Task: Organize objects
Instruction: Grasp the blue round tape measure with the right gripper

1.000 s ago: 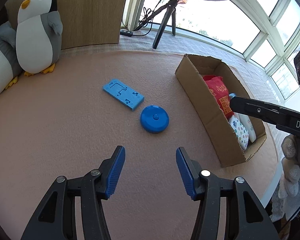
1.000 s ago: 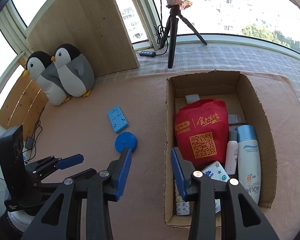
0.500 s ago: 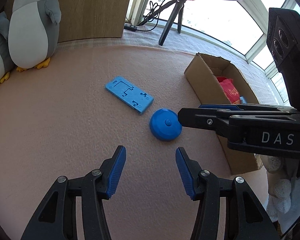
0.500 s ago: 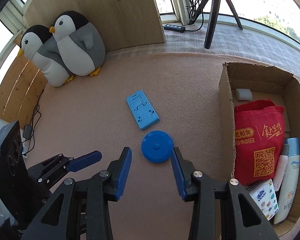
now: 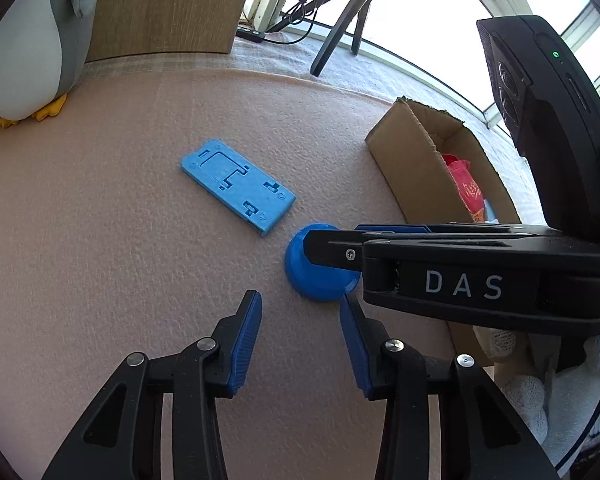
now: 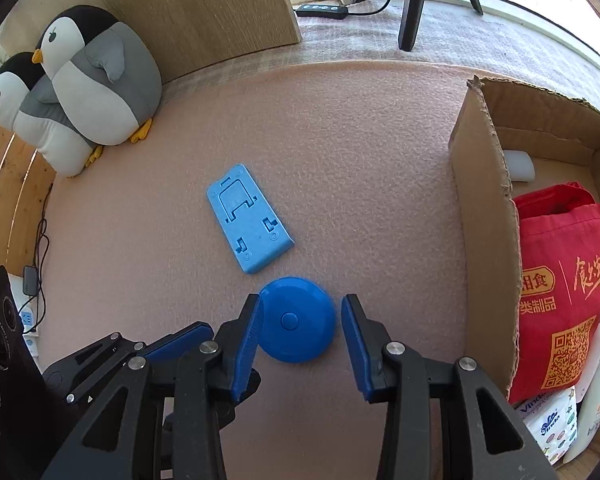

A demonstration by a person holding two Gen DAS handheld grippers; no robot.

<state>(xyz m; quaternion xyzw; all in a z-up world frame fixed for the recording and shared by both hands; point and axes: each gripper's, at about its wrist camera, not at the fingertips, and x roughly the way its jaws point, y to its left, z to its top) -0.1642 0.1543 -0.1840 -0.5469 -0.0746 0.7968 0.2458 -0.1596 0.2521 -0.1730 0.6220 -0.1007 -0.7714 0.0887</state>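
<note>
Now the right hand-held gripper (image 6: 300, 320) has swung from above the cardboard box (image 6: 484, 216) to straddle the blue round disc (image 6: 296, 320) on the tabletop (image 6: 340, 140), fingers spread, not touching it. From the left hand-held gripper (image 5: 300, 324), also spread, the right one hides the disc's far half.

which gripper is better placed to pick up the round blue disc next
Right. The right gripper is open with the blue disc already between its fingers. The left gripper is open too, but short of it.
</note>
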